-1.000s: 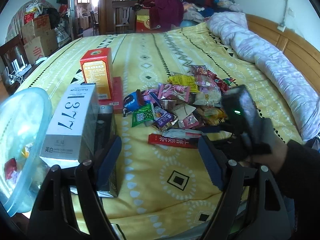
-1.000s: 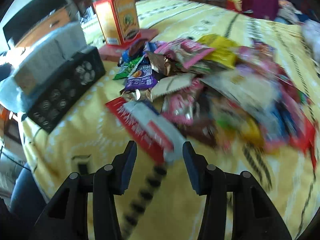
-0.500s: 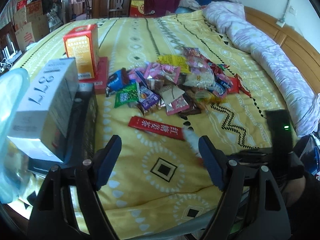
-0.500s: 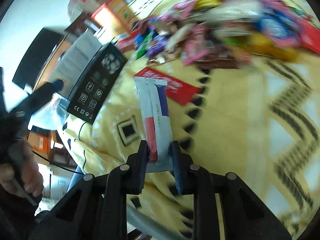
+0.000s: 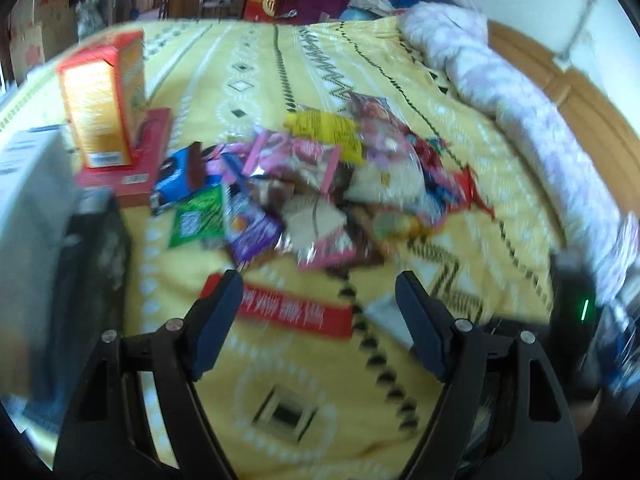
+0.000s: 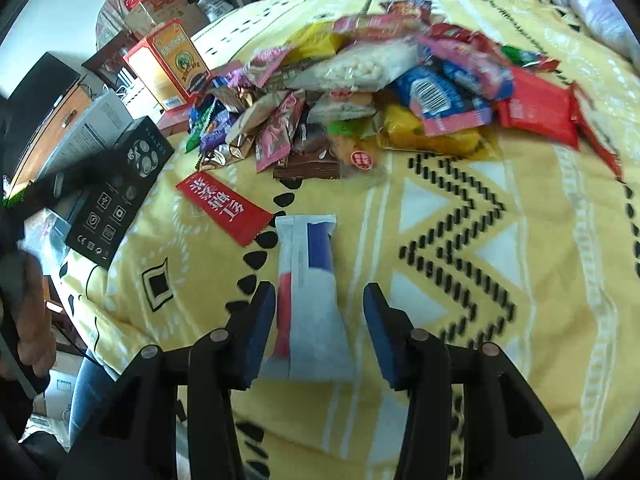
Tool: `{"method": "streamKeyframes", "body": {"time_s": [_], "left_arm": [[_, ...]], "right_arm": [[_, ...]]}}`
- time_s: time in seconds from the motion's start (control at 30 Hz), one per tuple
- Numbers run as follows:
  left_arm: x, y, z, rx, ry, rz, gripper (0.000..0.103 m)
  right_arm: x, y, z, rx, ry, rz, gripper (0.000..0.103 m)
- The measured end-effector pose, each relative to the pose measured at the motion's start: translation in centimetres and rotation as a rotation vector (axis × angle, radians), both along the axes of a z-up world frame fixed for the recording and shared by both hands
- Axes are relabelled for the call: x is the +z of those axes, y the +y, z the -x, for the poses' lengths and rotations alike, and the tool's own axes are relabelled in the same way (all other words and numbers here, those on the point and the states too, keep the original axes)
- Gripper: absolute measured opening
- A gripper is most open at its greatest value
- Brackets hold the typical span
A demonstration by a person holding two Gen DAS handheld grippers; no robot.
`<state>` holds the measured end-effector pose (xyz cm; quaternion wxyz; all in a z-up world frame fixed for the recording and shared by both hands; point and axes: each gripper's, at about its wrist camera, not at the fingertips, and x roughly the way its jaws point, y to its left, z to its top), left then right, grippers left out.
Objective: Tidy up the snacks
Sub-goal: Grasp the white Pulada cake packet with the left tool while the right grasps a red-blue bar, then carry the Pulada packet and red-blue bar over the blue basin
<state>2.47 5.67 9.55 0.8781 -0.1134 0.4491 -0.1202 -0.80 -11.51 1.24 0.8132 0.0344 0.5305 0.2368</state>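
A white, blue and red snack packet (image 6: 312, 300) lies flat on the yellow bedspread (image 6: 460, 320) between the jaws of my right gripper (image 6: 319, 292). Those jaws are opening and the pads stand clear of the packet. A long red packet (image 6: 224, 208) lies just left of it. Beyond both sits the pile of mixed snack packets (image 6: 380, 92). In the blurred left wrist view my left gripper (image 5: 318, 284) hovers over the long red packet (image 5: 292, 312), near the snack pile (image 5: 320, 184). Its jaws stand wide, closing slightly, with nothing between them.
An orange carton (image 5: 100, 104) stands on a flat red box at the left. A black box (image 6: 116, 196) and a white box (image 5: 28, 184) lie along the bed's left edge. A rolled pale quilt (image 5: 520, 112) runs down the right side. A person's hand (image 6: 28, 320) shows at far left.
My right gripper was shut on the white, blue and red packet half a second ago; its jaws have parted and the packet rests on the bed. My left gripper moved forward and down towards the red packet.
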Motion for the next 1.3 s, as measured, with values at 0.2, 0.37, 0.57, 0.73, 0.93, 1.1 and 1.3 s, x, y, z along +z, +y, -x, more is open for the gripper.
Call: {"method": "streamKeyframes", "body": {"time_s": [0.2, 0.37, 0.57, 0.73, 0.93, 1.1, 1.3], "left_arm": [[-3.6, -0.6, -6.4, 0.034, 0.135, 0.103, 0.065], [-5.3, -2.4, -8.5, 0.053, 0.144, -0.019, 0.050], [-3.8, -2.1, -5.2, 0.022, 0.100, -0.078, 0.041], [-3.8, -1.3, 2.2, -0.070, 0.093, -0.122, 0.040], [-6.4, 0.2, 6.8, -0.102, 0.081, -0.137, 0.044], [-5.5, 0.2, 7.5, -0.079, 0.000, -0.136, 0.070], [-7.3, -0.1, 7.6, -0.066, -0.003, -0.192, 0.070]], "right_arm": [[-1.4, 0.3, 0.0, 0.015, 0.015, -0.012, 0.035], [-1.7, -0.8, 0.2, 0.003, 0.027, -0.048, 0.033], [-0.8, -1.7, 1.3, -0.022, 0.001, -0.054, 0.030], [0.4, -3.2, 2.9, -0.067, -0.016, -0.058, 0.030], [0.2, -3.8, 4.3, -0.089, 0.004, -0.044, 0.032], [0.4, -4.0, 4.5, -0.088, 0.003, -0.032, 0.034], [0.2, -3.0, 4.8, -0.066, -0.010, 0.019, 0.041]]}}
